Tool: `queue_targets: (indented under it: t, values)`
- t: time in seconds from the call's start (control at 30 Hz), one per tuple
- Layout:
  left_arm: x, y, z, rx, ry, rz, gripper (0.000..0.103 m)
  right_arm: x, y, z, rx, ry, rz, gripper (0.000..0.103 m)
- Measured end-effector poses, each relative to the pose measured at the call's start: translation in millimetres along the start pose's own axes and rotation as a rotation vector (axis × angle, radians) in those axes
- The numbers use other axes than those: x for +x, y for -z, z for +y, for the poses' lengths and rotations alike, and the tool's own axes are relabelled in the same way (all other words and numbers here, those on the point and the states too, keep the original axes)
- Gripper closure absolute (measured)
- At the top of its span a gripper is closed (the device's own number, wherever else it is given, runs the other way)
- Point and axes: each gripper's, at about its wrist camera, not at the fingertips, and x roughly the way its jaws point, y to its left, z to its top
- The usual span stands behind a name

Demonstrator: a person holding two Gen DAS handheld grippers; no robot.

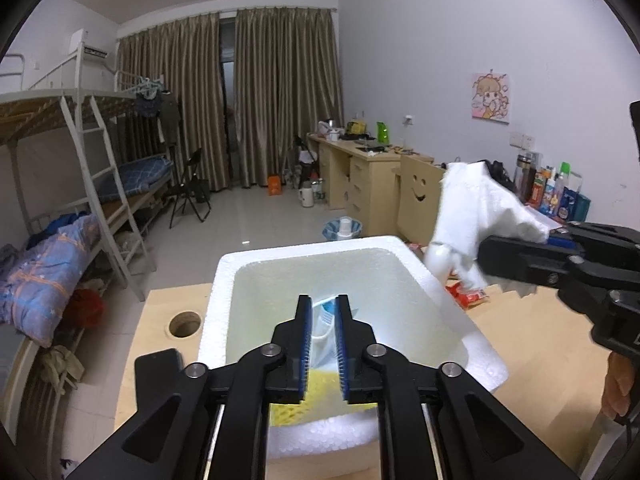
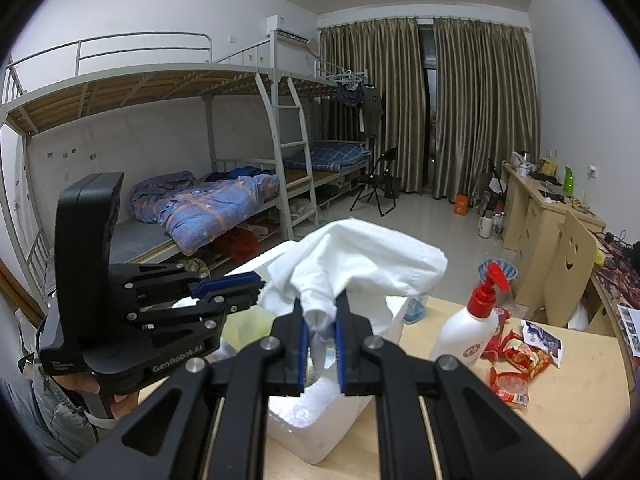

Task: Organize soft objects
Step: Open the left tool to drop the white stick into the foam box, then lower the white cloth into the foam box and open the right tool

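A: Why's your right gripper (image 2: 322,322) pinching that crumpled white cloth (image 2: 360,264) above the white foam box (image 1: 452,300)?

B: Probably so you can drop it in. Your left gripper (image 1: 323,322) is spread over the plastic packet (image 1: 322,320) already inside.

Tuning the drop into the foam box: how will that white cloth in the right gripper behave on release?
Likely floppy: the white cloth bunches and droops around the right gripper, which pinches only a small fold. Probably light, since that pinch carries it all. It may drape over the foam box rim rather than fall cleanly inside.
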Motion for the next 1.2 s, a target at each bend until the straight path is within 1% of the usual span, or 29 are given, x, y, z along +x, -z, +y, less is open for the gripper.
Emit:
queue_targets:
  t: [0.03,0.07,0.1,0.13,0.2,0.27,0.37,0.47,0.53,0.7,0.93,1.03,1.2]
  values:
    - [1,0,1,-0.001,-0.01,0.003,0.048,-1,1,-1,0.001,0.001,-0.001,0.089]
    - [1,0,0,-0.001,-0.019,0.007,0.025,-1,1,-2,0.003,0.002,-0.003,0.089]
    - [2,0,1,-0.004,-0.032,0.011,0.014,-1,1,-2,0.004,0.003,-0.004,0.089]
    - [2,0,3,-0.008,-0.044,0.007,0.012,-2,2,-2,0.005,0.003,-0.005,0.089]
    - [-3,1,7,-0.03,-0.063,-0.028,0.006,-2,3,-2,0.005,0.003,-0.005,0.089]
    - [-11,0,10,-0.037,-0.072,-0.064,0.004,-1,3,-2,0.006,0.003,-0.005,0.089]
    - [-19,0,12,-0.034,-0.08,-0.095,0.003,-1,4,-1,0.008,0.005,-0.005,0.089]
    - [-24,0,13,-0.018,-0.124,-0.114,0.003,-1,3,0,0.014,0.006,-0.009,0.089]
    - [-29,0,15,-0.01,-0.153,-0.131,0.0,1,2,2,0.017,0.005,-0.011,0.089]
    - [-43,0,29,-0.056,-0.159,-0.162,0.0,5,-1,7,0.019,-0.002,-0.012,0.089]
    - [-52,5,48,-0.111,-0.18,-0.173,0.0,17,-3,10,0.019,-0.018,0.01,0.089]
    - [-53,6,53,-0.122,-0.196,-0.168,0.0,21,-4,11,0.02,-0.02,0.021,0.089]
    - [-52,6,61,-0.136,-0.196,-0.163,0.0,30,-3,10,0.033,-0.017,0.045,0.089]
